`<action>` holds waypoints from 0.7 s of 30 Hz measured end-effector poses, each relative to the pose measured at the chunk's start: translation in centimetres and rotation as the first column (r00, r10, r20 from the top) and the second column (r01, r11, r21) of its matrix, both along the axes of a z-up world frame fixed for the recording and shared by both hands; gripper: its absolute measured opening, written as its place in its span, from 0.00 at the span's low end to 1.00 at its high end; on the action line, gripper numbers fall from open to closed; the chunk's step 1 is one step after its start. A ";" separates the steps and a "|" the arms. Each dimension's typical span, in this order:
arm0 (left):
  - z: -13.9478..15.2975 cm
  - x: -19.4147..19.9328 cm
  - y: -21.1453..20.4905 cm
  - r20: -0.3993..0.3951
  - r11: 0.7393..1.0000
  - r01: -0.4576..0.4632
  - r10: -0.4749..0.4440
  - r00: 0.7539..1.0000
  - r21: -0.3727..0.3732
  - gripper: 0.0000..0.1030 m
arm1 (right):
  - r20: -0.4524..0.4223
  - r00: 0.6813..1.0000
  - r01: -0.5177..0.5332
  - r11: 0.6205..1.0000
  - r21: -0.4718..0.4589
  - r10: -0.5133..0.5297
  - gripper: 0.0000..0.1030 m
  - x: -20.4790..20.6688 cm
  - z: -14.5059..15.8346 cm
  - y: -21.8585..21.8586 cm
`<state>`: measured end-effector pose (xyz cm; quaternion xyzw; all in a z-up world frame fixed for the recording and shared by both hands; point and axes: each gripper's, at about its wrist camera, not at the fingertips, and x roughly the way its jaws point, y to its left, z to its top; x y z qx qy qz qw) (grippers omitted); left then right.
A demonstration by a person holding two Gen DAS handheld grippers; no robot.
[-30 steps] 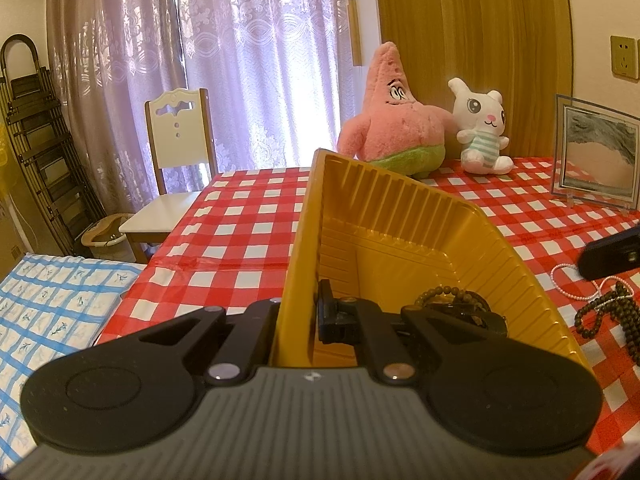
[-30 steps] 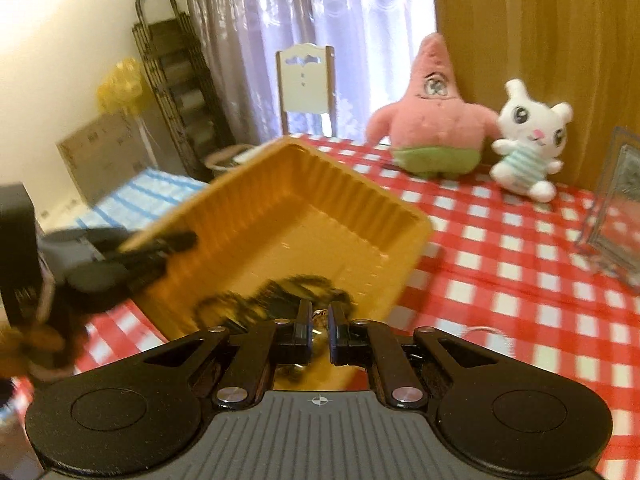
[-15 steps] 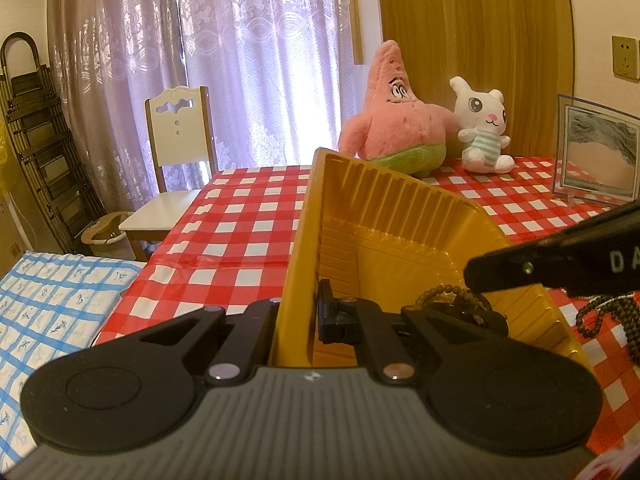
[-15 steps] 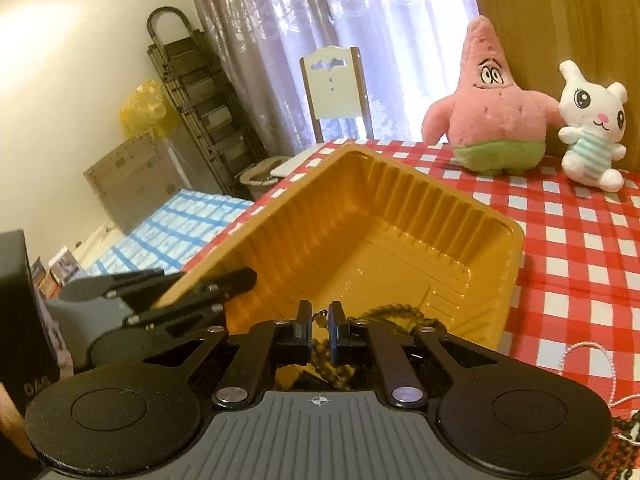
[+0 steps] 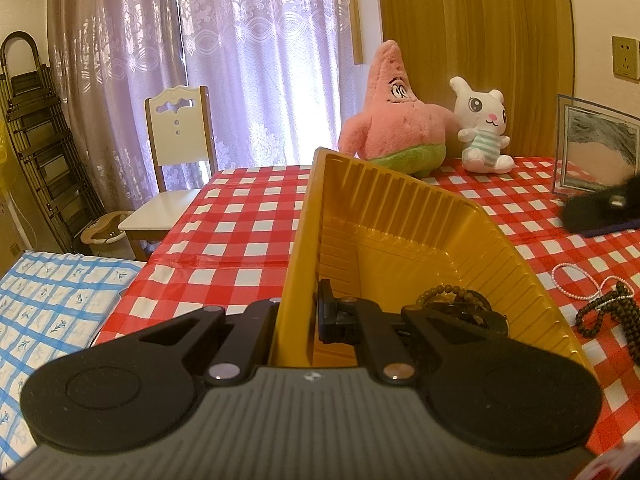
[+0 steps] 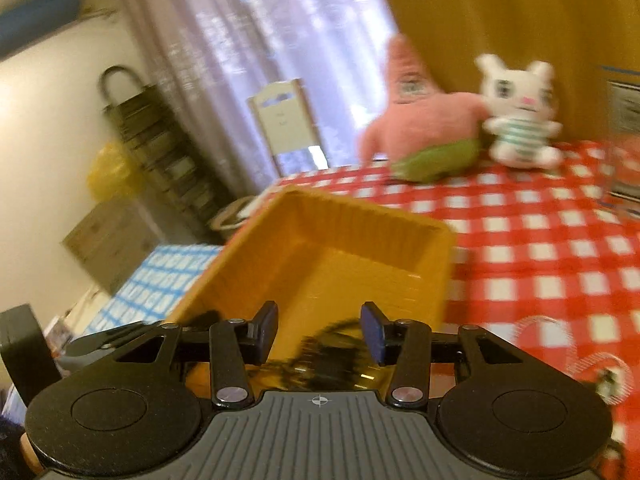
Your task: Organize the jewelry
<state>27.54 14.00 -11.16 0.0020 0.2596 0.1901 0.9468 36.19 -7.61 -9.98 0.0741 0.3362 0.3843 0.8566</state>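
My left gripper [image 5: 298,312] is shut on the near left wall of a yellow plastic tray [image 5: 400,220] that stands on the checked table. Dark bead bracelets [image 5: 456,300] lie in the tray's near right corner. My right gripper [image 6: 320,330] is open and empty, above the tray's [image 6: 340,240] near right side, over the blurred dark beads [image 6: 320,360]. In the left wrist view it is a dark blur [image 5: 600,208] at the right edge. A white pearl string [image 5: 576,280] and a dark bead necklace [image 5: 616,312] lie on the cloth right of the tray.
A pink star plush [image 5: 394,116], a white bunny plush [image 5: 482,128] and a glass picture frame [image 5: 592,152] stand at the table's back. A white chair [image 5: 176,152] is at the far left corner. A blue checked bed [image 5: 48,304] lies left of the table.
My right gripper has opened, dropped its dark beads into the tray, and pulled back to the right. The left gripper and tray have not moved.
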 end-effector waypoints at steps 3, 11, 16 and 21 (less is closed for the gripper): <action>-0.1 0.0 0.0 0.000 1.000 -0.001 0.001 1.000 0.000 0.06 | -0.020 0.996 0.086 0.996 -0.019 -0.087 0.45 0.1 -0.1 -3.4; -0.1 0.0 0.0 0.000 1.000 0.000 0.000 1.000 -0.001 0.06 | -0.047 0.968 0.240 0.961 -0.139 -0.248 0.45 -1.2 -1.5 -11.3; -0.2 0.1 0.0 -0.002 1.000 0.002 -0.002 1.000 0.003 0.06 | -0.061 0.949 0.294 0.936 -0.195 -0.310 0.45 -2.2 -2.3 -14.2; -0.3 0.1 0.0 -0.002 1.000 0.003 -0.003 1.000 0.004 0.06 | -0.063 0.941 0.311 0.924 -0.223 -0.332 0.45 -2.1 -2.7 -15.5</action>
